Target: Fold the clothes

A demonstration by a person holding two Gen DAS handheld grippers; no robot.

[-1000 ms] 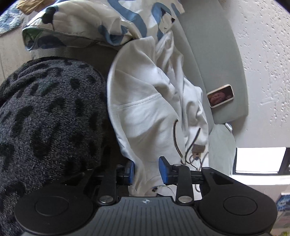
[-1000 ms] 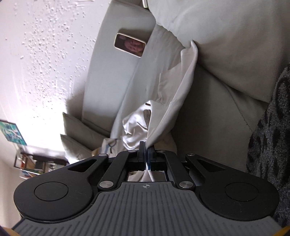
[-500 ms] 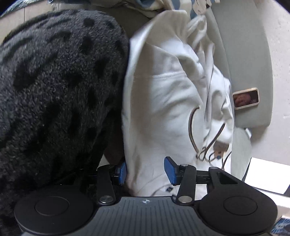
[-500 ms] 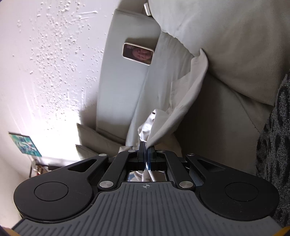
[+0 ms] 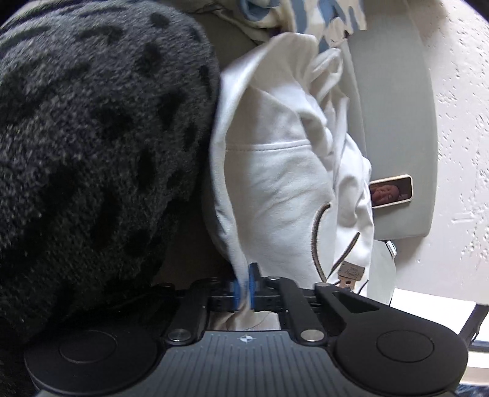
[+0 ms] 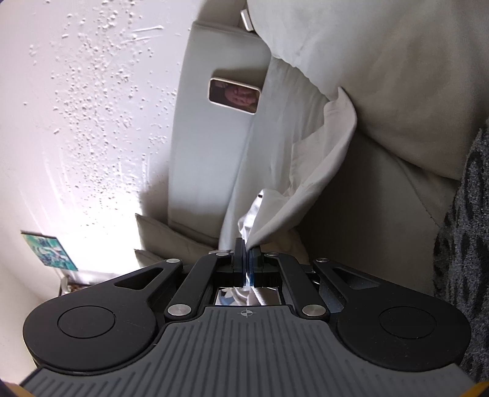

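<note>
A white hoodie with grey drawstrings lies bunched on a grey couch, filling the middle of the left wrist view. My left gripper is shut on its near hem edge. In the right wrist view the same white hoodie stretches away from my right gripper, which is shut on another edge of it and holds the cloth taut.
A dark spotted fleece blanket bulges at the left, and shows at the right edge of the right wrist view. A phone lies on the couch armrest. A blue-patterned pillow is behind. A textured white wall stands close.
My left gripper was open around the hoodie's hem and has now closed on it. My right gripper kept its grip and shifted slightly along the couch.
</note>
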